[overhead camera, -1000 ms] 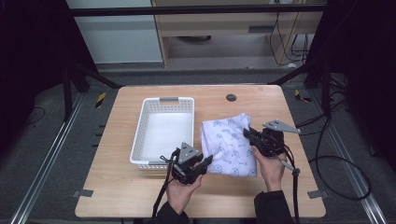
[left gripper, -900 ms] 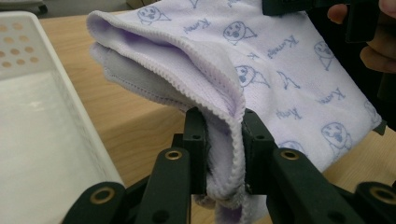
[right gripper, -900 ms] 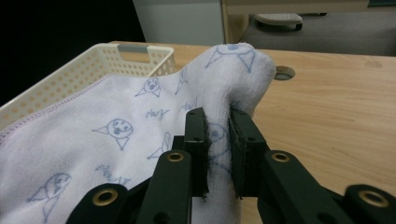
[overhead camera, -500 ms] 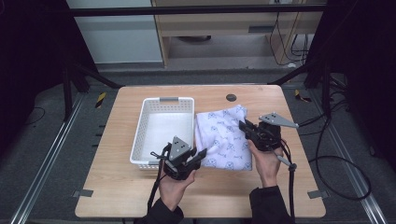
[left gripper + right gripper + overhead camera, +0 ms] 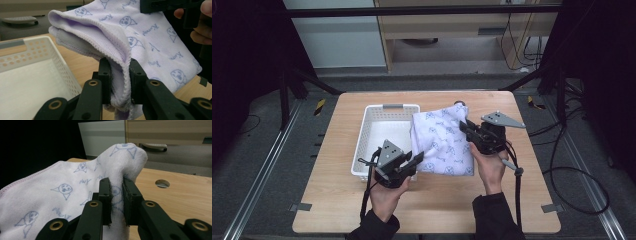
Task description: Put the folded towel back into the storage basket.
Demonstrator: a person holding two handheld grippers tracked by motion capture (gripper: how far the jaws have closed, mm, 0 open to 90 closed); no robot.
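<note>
White towel (image 5: 442,142) w/ blue faces now lifted higher, nearer basket (image 5: 377,140) than before. Both hands low at surface (image 5: 522,200) front edge; left gripper (image 5: 416,159) & right gripper (image 5: 465,125) fingers pinching towel.

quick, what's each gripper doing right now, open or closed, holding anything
Left gripper: closed, pinching an edge of the printed towel.
Right gripper: closed, pinching another part of the same towel.

A lab or test room set up for recording. The wooden table (image 5: 512,200) stands inside a dark metal frame (image 5: 422,10) on grey carpet (image 5: 257,150), with floor rails (image 5: 259,185) beside it, loose cables (image 5: 572,175), and tape marks (image 5: 550,208) on the table edge.
</note>
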